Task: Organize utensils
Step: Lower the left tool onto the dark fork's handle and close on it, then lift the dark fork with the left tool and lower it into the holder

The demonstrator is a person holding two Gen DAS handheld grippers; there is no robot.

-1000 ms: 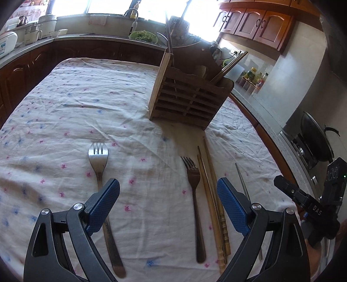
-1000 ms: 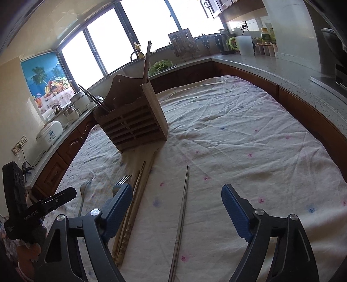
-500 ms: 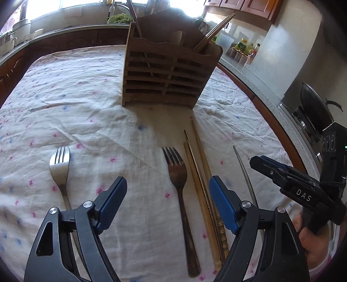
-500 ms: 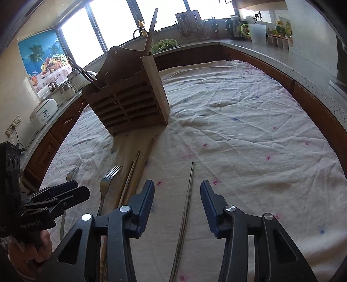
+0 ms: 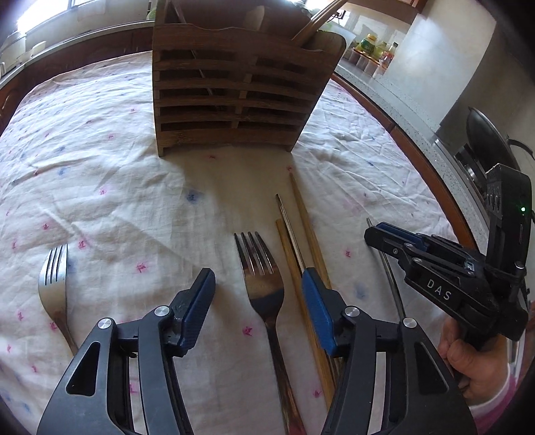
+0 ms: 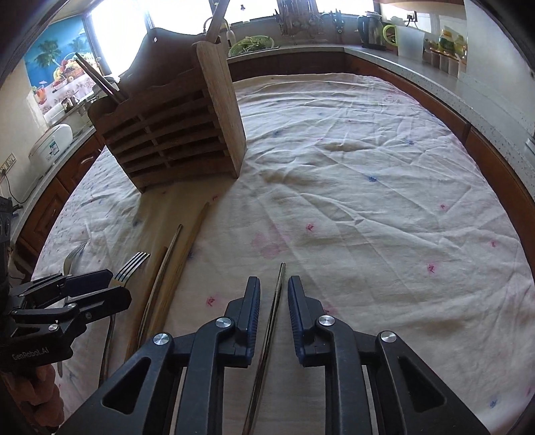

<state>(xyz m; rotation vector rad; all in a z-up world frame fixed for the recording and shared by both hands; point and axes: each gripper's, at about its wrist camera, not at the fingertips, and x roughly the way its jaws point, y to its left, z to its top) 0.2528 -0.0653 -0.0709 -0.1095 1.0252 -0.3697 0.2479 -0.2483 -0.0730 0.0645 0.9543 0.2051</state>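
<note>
A slatted wooden utensil holder (image 5: 234, 90) stands on the tablecloth, also in the right wrist view (image 6: 174, 134), with chopsticks standing in it. My left gripper (image 5: 257, 284) is open, its fingers either side of a metal fork (image 5: 262, 284) lying flat. A second fork (image 5: 53, 281) lies to the left. Wooden chopsticks (image 5: 304, 231) lie right of the fork. My right gripper (image 6: 274, 287) is open but narrow, straddling a single metal chopstick (image 6: 276, 301) on the cloth. The right gripper (image 5: 394, 234) also shows in the left wrist view.
A white cloth with pink and blue specks (image 6: 367, 200) covers the table. Kitchen counters ring it, with a rice cooker (image 6: 50, 140) on the left, a kettle and jars (image 6: 384, 30) at the back, and a pan (image 5: 485, 134) on the stove.
Both grippers have moved forward and down toward the cloth. The left now straddles the middle fork. The right gripper has narrowed around the metal chopstick.
</note>
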